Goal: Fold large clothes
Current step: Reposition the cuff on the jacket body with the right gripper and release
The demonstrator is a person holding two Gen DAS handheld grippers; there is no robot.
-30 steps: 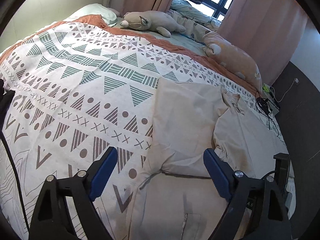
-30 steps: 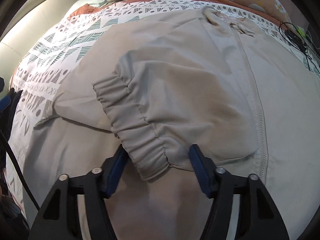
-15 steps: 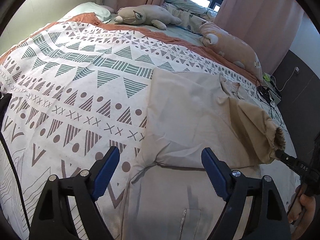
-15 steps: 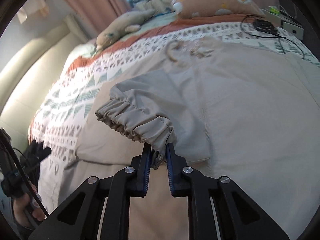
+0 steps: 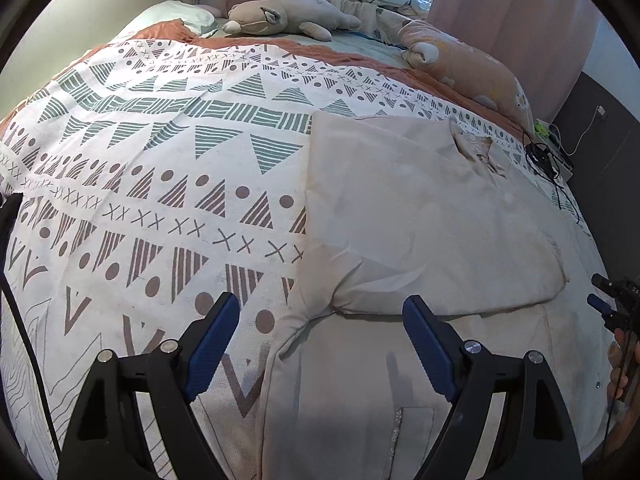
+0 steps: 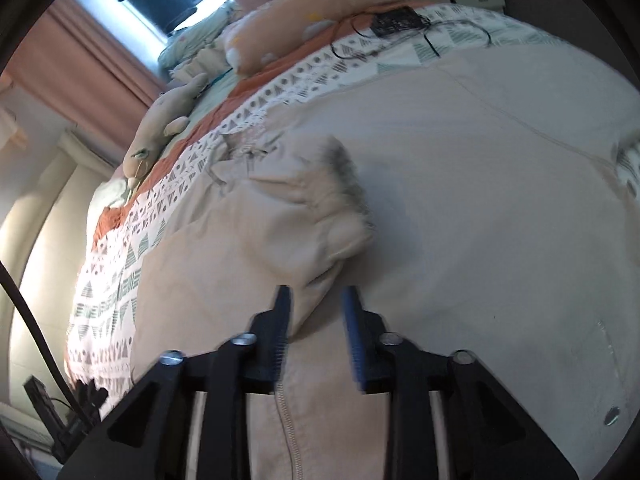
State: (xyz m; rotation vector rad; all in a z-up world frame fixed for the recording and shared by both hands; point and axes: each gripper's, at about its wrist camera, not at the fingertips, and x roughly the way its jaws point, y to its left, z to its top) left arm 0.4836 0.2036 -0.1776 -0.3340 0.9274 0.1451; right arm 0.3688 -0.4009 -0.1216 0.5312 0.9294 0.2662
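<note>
A large beige zip jacket (image 5: 420, 216) lies spread on the patterned bed cover (image 5: 160, 168), its left sleeve (image 5: 460, 248) folded across the chest. My left gripper (image 5: 320, 336) is open and empty, hovering over the jacket's left side near the sleeve fold. My right gripper (image 6: 316, 316) is open with a small gap, just above the jacket (image 6: 460, 200). The sleeve's elastic cuff (image 6: 348, 184) lies loose on the chest ahead of it, blurred. The right gripper's tip also shows at the right edge of the left wrist view (image 5: 604, 300).
A plush animal (image 5: 280, 16) and an orange pillow (image 5: 472, 68) lie at the head of the bed. Black cables and a device (image 6: 396, 20) sit at the bed's right edge. A padded wall (image 5: 120, 8) runs along the left.
My right gripper carried the sleeve cuff across the jacket to the right, then opened and let it go. The sleeve now lies flat. The left gripper stayed open, barely moving.
</note>
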